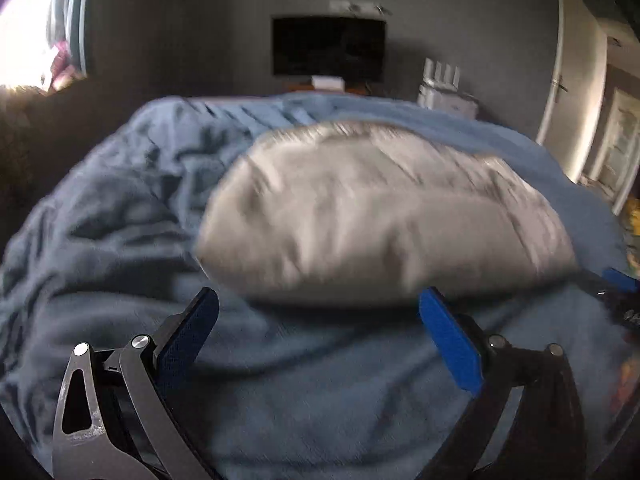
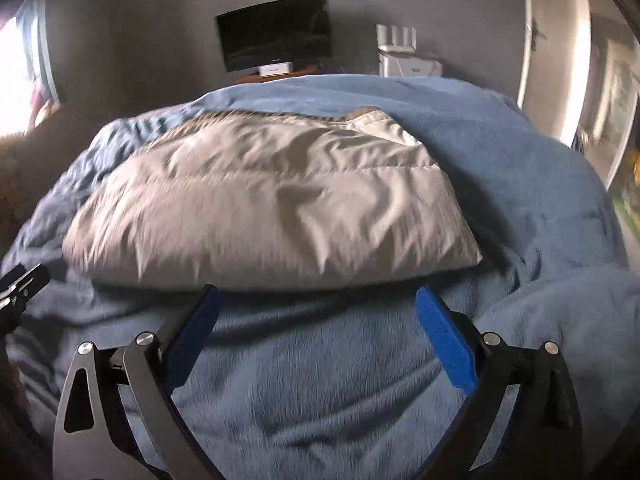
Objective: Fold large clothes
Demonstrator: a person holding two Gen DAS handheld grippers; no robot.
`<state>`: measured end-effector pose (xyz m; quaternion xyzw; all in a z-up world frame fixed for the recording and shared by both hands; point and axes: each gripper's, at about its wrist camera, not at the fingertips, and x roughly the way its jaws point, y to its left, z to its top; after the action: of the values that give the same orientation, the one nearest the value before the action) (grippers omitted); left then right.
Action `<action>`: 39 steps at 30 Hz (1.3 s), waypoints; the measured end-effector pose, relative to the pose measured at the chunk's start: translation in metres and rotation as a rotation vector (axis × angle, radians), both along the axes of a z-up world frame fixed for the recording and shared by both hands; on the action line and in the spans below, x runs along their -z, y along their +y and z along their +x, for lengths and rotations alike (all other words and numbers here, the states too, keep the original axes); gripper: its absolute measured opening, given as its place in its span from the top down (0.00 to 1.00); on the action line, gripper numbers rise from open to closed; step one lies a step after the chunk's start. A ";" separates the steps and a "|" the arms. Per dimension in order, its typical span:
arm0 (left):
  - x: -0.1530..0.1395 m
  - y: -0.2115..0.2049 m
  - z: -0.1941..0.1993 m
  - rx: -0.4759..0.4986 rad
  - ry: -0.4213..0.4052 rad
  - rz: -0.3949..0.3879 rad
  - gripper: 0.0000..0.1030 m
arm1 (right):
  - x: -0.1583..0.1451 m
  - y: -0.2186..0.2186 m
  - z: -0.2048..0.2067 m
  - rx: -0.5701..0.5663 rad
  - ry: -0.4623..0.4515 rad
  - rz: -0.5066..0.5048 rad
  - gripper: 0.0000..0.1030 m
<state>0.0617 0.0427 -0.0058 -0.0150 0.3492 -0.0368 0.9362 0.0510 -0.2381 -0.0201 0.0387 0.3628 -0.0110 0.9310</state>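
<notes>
A light grey puffy quilted garment (image 1: 380,208) lies folded into a thick bundle on a blue fleece blanket (image 1: 132,208). It also shows in the right wrist view (image 2: 272,204), with a collar-like edge at its far right corner. My left gripper (image 1: 320,300) is open and empty, its blue pads just short of the bundle's near edge. My right gripper (image 2: 316,296) is open and empty, also just before the near edge. The right gripper's tip shows at the left view's right edge (image 1: 620,280), and the left gripper's tip at the right view's left edge (image 2: 24,280).
The blue blanket (image 2: 520,184) covers a bed and is rumpled on the left. Beyond the bed stand a dark TV (image 1: 328,46) and a white router on a box (image 1: 444,88). A white door (image 1: 576,72) is at the right, a bright window (image 1: 24,40) at the left.
</notes>
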 end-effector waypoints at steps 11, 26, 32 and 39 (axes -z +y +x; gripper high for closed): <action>0.036 -0.034 -0.045 0.029 0.062 0.062 0.06 | 0.029 0.017 -0.056 -0.018 0.019 -0.051 0.08; 0.028 -0.037 -0.056 0.029 0.007 0.079 0.06 | 0.033 0.014 -0.061 0.010 0.006 -0.049 0.08; 0.028 -0.037 -0.056 0.028 0.010 0.078 0.06 | 0.034 0.015 -0.060 0.005 0.008 -0.058 0.08; 0.029 -0.037 -0.056 0.027 0.015 0.080 0.06 | 0.035 0.016 -0.060 0.002 0.007 -0.064 0.08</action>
<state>0.0054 0.0059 -0.0351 0.0272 0.3574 -0.0354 0.9329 -0.0091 -0.2221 -0.0547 0.0094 0.3656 -0.0238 0.9304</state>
